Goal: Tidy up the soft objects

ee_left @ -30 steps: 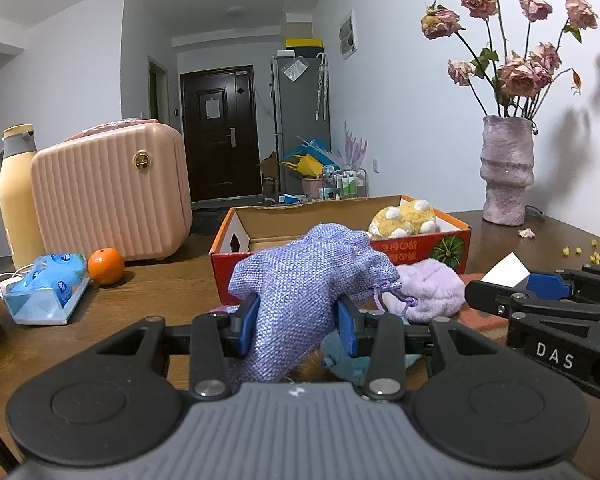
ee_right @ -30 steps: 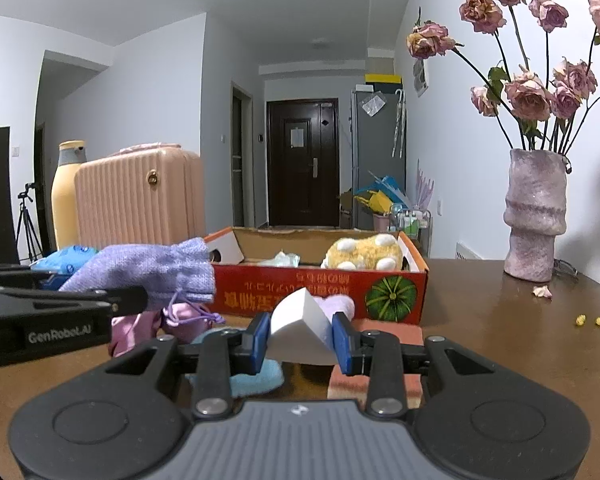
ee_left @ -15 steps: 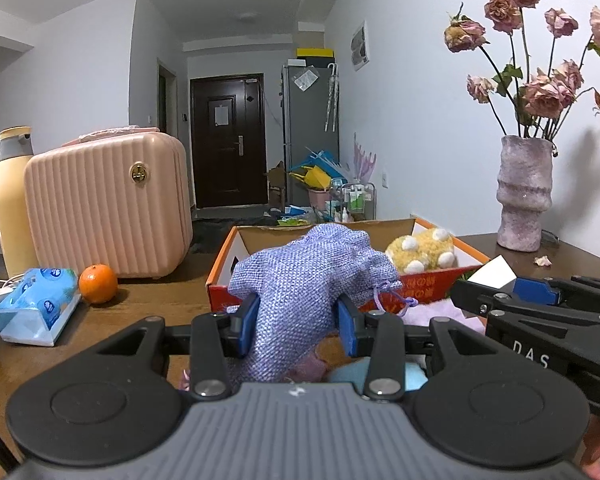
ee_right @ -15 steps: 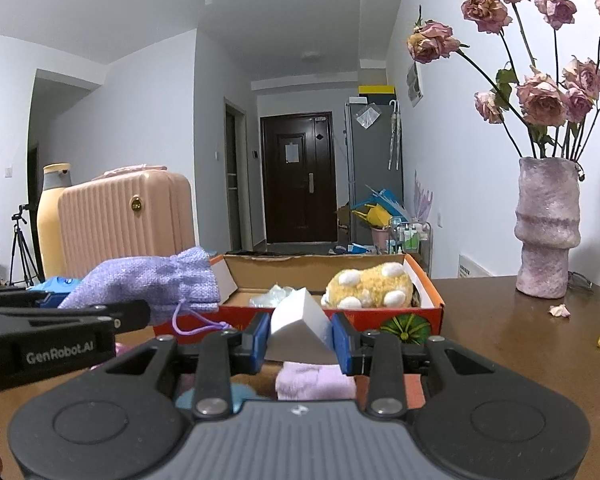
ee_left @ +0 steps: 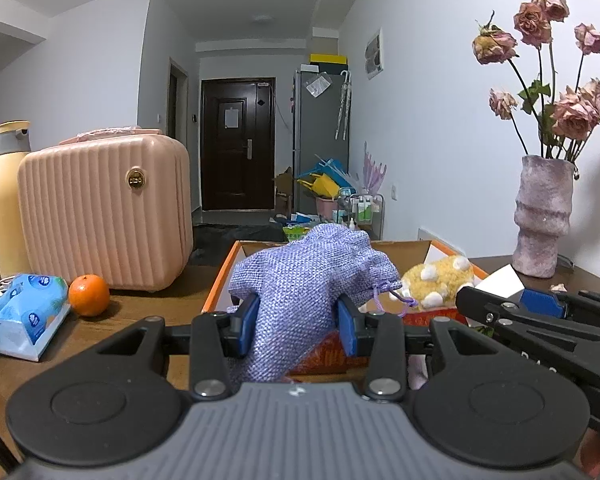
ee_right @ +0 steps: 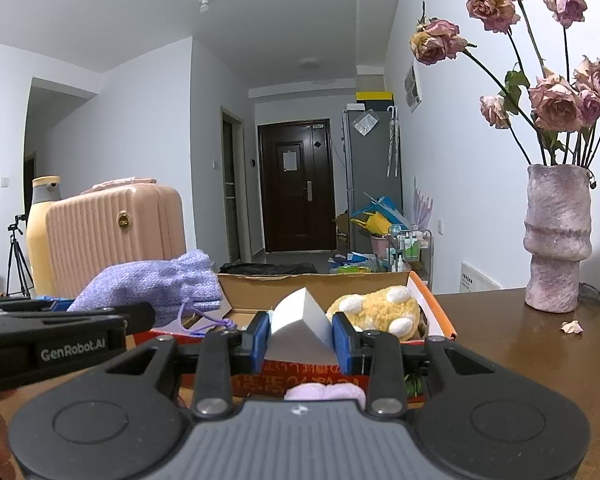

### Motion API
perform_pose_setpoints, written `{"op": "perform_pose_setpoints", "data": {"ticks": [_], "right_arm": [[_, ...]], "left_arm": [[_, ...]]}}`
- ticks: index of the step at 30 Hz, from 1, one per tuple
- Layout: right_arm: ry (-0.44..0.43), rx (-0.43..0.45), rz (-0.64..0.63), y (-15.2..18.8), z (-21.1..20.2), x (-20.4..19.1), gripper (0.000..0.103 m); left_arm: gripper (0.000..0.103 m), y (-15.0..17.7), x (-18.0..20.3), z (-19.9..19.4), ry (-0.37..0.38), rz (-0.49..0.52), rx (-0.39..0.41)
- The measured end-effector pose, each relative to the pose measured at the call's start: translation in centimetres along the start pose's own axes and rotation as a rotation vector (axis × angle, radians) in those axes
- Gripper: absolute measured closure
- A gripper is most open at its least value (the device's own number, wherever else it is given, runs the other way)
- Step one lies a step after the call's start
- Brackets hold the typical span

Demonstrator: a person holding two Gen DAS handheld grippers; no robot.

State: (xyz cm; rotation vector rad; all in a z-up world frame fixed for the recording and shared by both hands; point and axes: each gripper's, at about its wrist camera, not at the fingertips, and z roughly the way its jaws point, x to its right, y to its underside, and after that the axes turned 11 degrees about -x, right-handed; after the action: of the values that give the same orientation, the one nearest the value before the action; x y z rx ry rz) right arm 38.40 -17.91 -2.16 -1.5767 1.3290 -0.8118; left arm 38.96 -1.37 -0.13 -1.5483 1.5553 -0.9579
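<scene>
Between my left gripper's (ee_left: 298, 326) blue pads sits the purple drawstring pouch (ee_left: 308, 280), clamped tight at its middle, its gathered mouth and cord flopping to the right. It hangs in front of the orange cardboard box (ee_left: 220, 280), at the near left corner of it, lifted clear of the wooden table (ee_left: 140, 312). Over in my right gripper (ee_right: 300, 338) I've got a white wedge-shaped sponge (ee_right: 300, 320) pinched firmly, point up, pads pressing both slanted sides. That one is held up in front of the box's near wall (ee_right: 300, 380), about level with its rim.

Looking into the box, there's a yellow plush toy (ee_right: 380, 312) with white knobs lying at the right end. Just below my right gripper, a bit of pale pink fluffy cloth (ee_right: 324, 392) peeks out on the table in front of the box; I can't make out what it is.

From the left wrist camera, my right gripper shows as black arms at the right edge, the sponge's white corner poking above them. From the right wrist camera, the pouch hangs to the left, just beside the box's left end.

Off to the left on the table: a pink ribbed case (ee_left: 104, 216), an orange (ee_left: 89, 289), a blue tissue pack (ee_left: 24, 312). On the right, a vase (ee_right: 558, 240) of dried roses.
</scene>
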Motion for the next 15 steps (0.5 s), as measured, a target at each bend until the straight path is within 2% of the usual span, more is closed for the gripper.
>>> {"op": "perform_pose_setpoints", "data": {"ticks": [15], "right_arm": [[0.008, 0.006, 0.023, -1.9, 2.5, 0.7, 0.07]], "left_arm": [[0.062, -1.8, -0.4, 2.1, -0.007, -0.027, 0.027]]}}
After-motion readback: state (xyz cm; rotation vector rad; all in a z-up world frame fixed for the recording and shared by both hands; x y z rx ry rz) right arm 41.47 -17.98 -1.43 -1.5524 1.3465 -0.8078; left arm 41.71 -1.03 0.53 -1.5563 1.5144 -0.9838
